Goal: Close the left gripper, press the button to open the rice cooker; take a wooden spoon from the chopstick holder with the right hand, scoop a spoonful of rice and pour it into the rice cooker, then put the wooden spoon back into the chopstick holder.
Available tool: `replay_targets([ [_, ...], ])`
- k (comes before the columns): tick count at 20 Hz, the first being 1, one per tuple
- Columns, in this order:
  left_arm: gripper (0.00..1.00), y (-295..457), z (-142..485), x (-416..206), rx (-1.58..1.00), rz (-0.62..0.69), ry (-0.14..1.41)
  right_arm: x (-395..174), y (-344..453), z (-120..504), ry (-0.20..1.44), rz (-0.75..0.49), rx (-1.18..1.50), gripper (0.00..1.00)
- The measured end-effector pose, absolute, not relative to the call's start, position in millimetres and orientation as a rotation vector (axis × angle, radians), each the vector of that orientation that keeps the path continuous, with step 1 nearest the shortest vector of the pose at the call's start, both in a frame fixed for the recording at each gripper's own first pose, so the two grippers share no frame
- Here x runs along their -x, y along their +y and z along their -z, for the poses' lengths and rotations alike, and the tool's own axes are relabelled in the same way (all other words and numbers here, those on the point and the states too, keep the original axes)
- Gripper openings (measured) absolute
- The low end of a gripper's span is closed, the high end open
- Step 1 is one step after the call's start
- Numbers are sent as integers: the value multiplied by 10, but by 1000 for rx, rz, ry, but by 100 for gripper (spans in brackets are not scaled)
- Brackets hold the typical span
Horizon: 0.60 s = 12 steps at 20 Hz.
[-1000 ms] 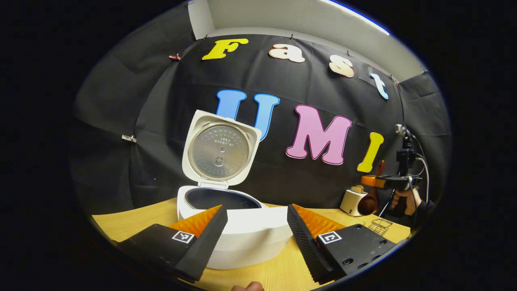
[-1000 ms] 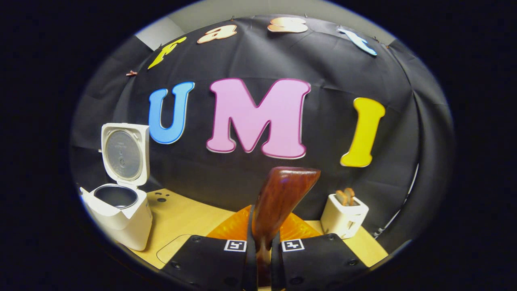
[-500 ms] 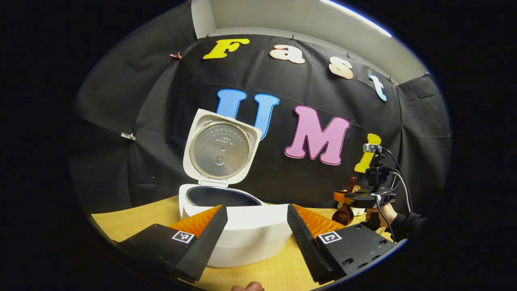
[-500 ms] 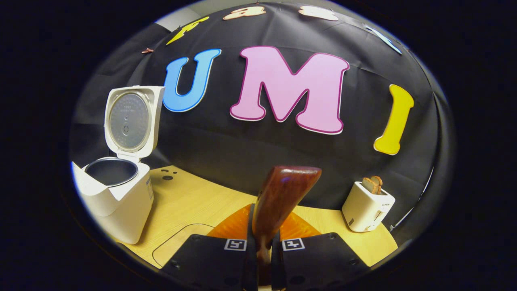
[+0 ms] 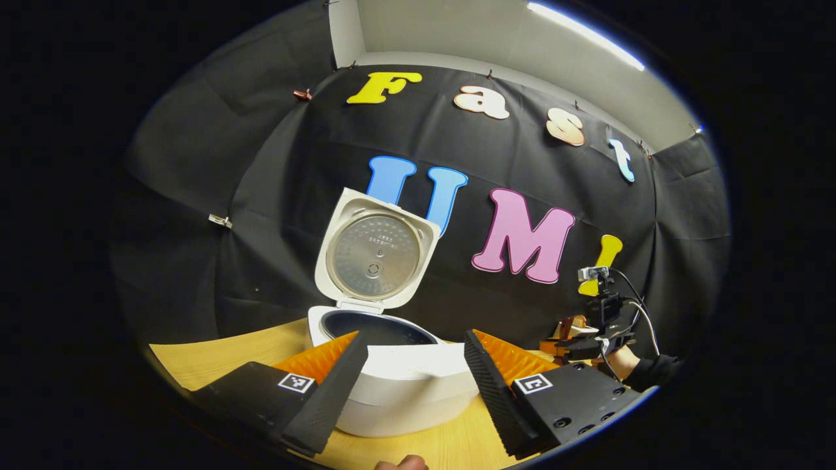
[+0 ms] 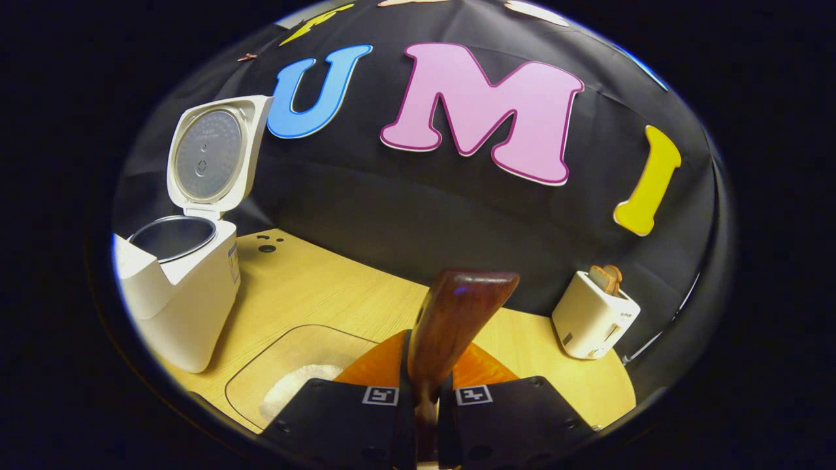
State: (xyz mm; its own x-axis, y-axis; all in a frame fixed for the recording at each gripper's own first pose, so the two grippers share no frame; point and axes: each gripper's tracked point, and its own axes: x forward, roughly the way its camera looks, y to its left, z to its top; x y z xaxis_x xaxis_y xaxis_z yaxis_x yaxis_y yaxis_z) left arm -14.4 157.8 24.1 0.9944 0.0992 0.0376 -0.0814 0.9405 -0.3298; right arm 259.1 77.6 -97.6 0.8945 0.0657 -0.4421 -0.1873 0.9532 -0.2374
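Right gripper view: the right gripper (image 6: 426, 397) has both black fingers pinched on the handle of the dark reddish-brown wooden spoon (image 6: 452, 326). The spoon's long axis runs straight forward and up from the fingers, and its broad end shows edge-on, so the bowl's facing cannot be told. A clear, shallow rectangular container (image 6: 287, 365) sits on the light wooden table (image 6: 326, 294), just below and to the left of the spoon tip. The white rice (image 6: 294, 390) lies heaped in its near part, partly hidden behind the left finger.

The white rice cooker (image 6: 179, 294) stands farther left with its lid (image 6: 212, 153) raised upright and its dark inner pot exposed. A white toaster (image 6: 591, 316) with bread slices stands well apart to the right.

Left gripper view: the left gripper (image 5: 411, 385) is spread wide, with the rice cooker's front just beyond the gap and nothing between the fingers.

Assessment: the button step appears done and the spoon is taken. Scooping is next. The rice lies below and left of the spoon, nearest the right gripper, so the tip must dip downward. The chopstick holder cannot be identified.
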Motion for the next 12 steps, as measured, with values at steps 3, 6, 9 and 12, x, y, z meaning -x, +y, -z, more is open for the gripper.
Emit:
replay_targets([
  [3, 95, 1625, -195, 178, 349, -96, -44, -2553, 777, 1052, 436, -119, 305, 17],
  [6, 95, 1686, -177, 203, 356, -104, -41, -2537, 870, 1103, 448, -129, 321, 17],
  [9, 95, 1728, -151, 221, 365, -117, -46, -2461, 1138, 1214, 498, -174, 154, 17],
  [12, 95, 1769, -116, 255, 372, -126, -39, -2501, 1182, 1250, 516, -168, 84, 17],
])
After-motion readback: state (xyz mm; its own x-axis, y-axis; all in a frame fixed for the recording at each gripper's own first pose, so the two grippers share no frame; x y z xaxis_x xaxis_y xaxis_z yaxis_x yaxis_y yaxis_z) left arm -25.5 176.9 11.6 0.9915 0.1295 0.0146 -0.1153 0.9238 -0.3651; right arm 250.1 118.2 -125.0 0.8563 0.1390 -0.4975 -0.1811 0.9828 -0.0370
